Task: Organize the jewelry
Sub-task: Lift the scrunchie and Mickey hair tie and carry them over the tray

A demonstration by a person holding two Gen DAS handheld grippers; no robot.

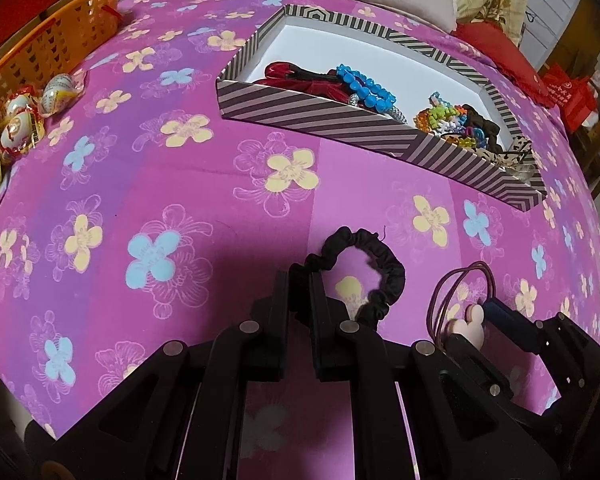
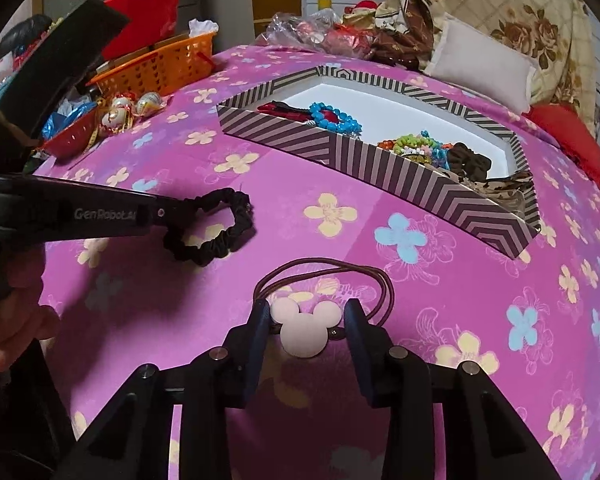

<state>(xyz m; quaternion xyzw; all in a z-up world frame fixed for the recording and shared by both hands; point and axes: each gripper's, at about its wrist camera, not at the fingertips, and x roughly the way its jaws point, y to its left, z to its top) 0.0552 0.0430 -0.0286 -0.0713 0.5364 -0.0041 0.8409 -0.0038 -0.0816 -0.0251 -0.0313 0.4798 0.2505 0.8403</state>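
Note:
On the pink flowered cloth (image 1: 140, 160) lies a black scrunchie (image 1: 392, 272) (image 2: 236, 232). My left gripper (image 1: 300, 288) (image 2: 162, 212) is shut on one end of it. A brown-purple hair tie with a pale pink mouse-head charm (image 2: 304, 332) (image 1: 466, 322) lies in front of my right gripper (image 2: 306, 312) (image 1: 480, 326). That gripper's fingers stand on either side of the charm's ears; the left pad touches one ear and a thin gap shows at the right pad. Beyond them is the striped box (image 1: 320, 114) (image 2: 380, 168), which holds bead bracelets and hair ties.
An orange basket (image 1: 48, 48) (image 2: 156, 66) stands at the far left, with wrapped sweets (image 1: 24, 116) and a red bowl (image 2: 70, 140) beside it. A white pillow (image 2: 480, 64) and red cushions lie behind the box. A person's hand (image 2: 16, 332) holds the left gripper.

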